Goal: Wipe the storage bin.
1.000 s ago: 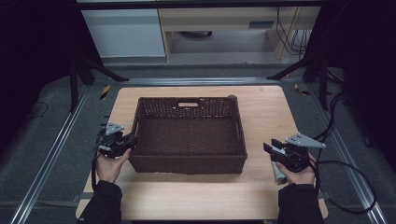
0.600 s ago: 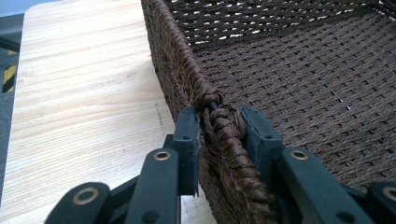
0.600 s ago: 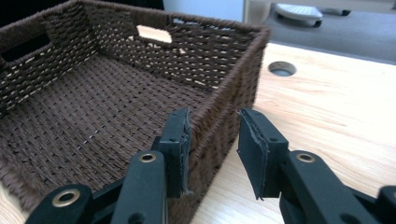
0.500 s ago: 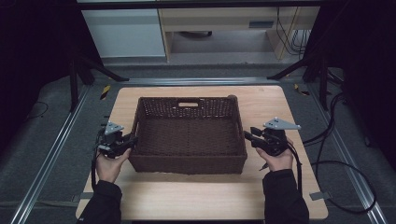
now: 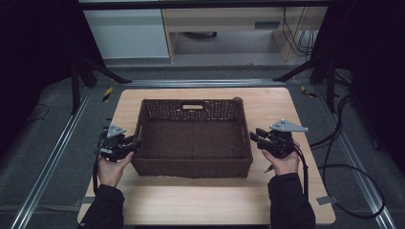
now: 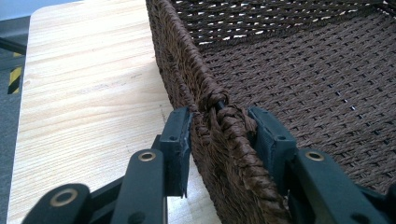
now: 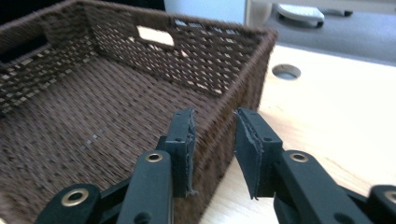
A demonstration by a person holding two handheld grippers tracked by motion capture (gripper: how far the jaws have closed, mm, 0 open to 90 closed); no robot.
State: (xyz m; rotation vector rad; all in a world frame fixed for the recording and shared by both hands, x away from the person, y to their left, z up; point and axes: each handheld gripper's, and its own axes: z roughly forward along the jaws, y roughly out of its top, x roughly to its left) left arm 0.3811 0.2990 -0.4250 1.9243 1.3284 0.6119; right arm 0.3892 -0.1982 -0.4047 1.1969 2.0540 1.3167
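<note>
The left claw (image 6: 219, 135) straddles the basket's (image 5: 193, 138) left rim; its jaws have just been opening, and the pads sit loosely beside the weave. The right claw (image 7: 215, 140) straddles the right wall, partly open, with a gap at its outer pad. The basket rests mid-surface (image 5: 200, 200), between both claws.

Left gripper (image 5: 137, 143): black body, grey three-cornered plate on top; two black jaws with brass-ringed rivets and small screws; right gripper (image 5: 253, 137): same build, black cable trailing at lower right of the frame; dark long sleeves (image 5: 102, 210) on both forearms.
</note>
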